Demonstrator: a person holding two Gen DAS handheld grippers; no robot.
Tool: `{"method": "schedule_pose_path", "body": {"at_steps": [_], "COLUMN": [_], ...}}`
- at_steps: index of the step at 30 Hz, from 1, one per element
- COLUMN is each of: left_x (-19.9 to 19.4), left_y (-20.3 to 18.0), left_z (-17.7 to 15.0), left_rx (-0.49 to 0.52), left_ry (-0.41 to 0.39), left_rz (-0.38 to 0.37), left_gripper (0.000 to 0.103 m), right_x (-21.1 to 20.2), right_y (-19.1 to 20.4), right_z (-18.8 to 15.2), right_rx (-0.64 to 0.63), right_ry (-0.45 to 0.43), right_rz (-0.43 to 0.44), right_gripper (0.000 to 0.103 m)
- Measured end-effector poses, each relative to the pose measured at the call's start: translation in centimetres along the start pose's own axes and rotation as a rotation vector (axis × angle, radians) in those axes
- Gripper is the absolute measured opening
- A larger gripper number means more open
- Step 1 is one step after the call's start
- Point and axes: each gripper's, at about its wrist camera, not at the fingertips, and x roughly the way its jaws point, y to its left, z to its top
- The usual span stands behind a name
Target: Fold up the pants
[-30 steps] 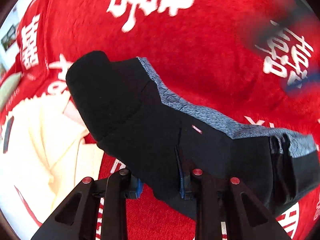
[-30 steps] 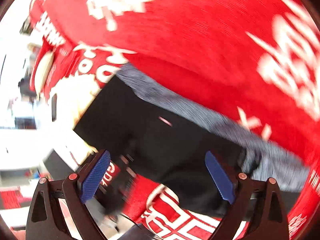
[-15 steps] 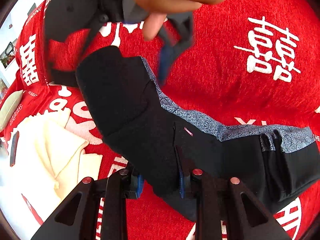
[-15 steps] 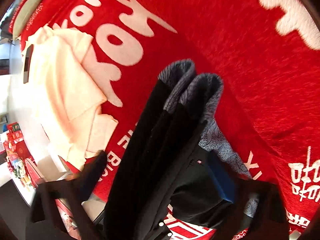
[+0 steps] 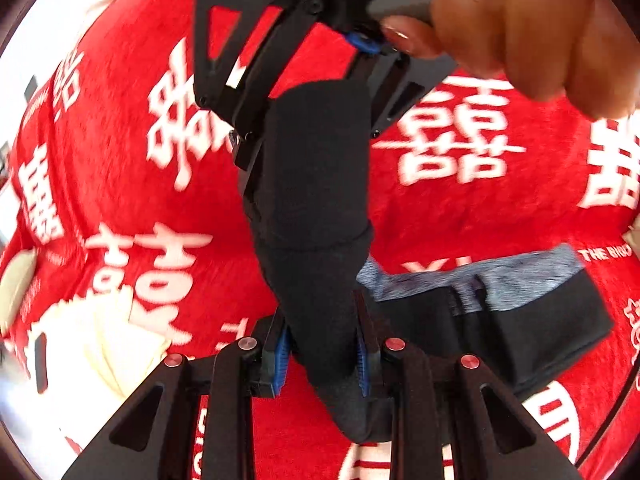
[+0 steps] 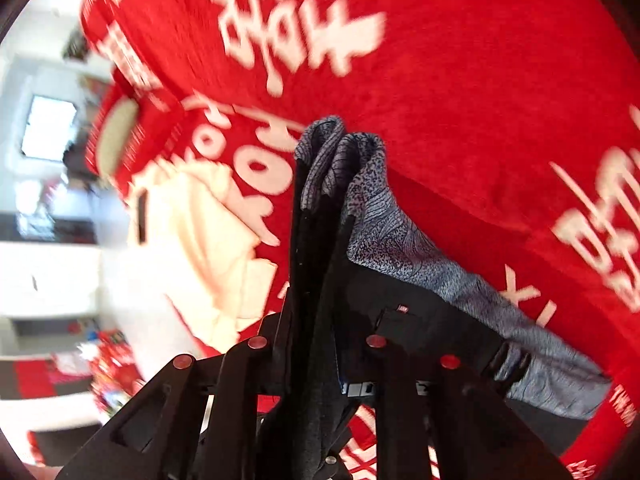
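**A:** Item one, nine o'clock side?

**B:** I logged a cream garment (image 5: 116,336) lying flat on the red blanket (image 5: 460,216), apart from the work. Not part of this fold, as I judged it.

**A:** Item two, the left gripper?

**B:** My left gripper (image 5: 320,354) sat at six o'clock in its own view, fingers drawn in nearly together and clamped on a thick bunch of the black pants (image 5: 316,200). That grip looked meant to carry one end of the folded leg.

**A:** Item three, the pants themselves?

**B:** Lifted in a band running toward twelve o'clock, while the grey waistband (image 5: 532,268) end lay on the blanket toward three o'clock. Held up, I supposed, so the raised part could be laid over the resting part.

**A:** Item four?

**B:** The right gripper (image 6: 320,344), fingers close together with doubled cloth pinched between them, took the far end. The right hand (image 5: 520,24) worked its handle at one o'clock in the left view.
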Motion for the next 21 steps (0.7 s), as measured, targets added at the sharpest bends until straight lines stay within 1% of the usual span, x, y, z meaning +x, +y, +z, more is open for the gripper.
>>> {"method": "schedule_pose_path", "body": {"at_steps": [4,8,12,16,19,21], "left_x": [-2.2,-3.5,-3.8,-3.4,-2.7,-1.5], "left_y": [-4.2,-9.0,-14.7,-19.9,-23.5,-25.1], "left_z": [1.2,1.9,1.4,0.3,-1.1,-2.0], "left_rx": [0.093,0.172,0.279,0.364,0.434,0.463], "left_ry": [-0.032,-0.032,-0.034,-0.009,0.02,0.051], "left_rz": [-0.046,-0.115,-0.159,-0.203,-0.213,-0.209], "left_gripper": [0.028,0.028,0.028,0.028,0.028,0.028], "right_x": [-4.6,-8.8,-11.4,-12.5,-12.2,-11.2], "right_y": [-4.0,-8.8,-14.7,-20.8,-24.5,-27.1], "right_z": [-3.6,-8.4,-12.8,-17.2,-19.6,-20.9], "right_rx": [0.083,0.138,0.232,0.332,0.389,0.414], "right_ry": [-0.12,-0.224,-0.301,-0.351,-0.359,-0.354], "right_rz": [0.119,0.177,0.222,0.254,0.261,0.256], "right_gripper": [0.017,0.017,0.017,0.017,0.017,0.017]}}
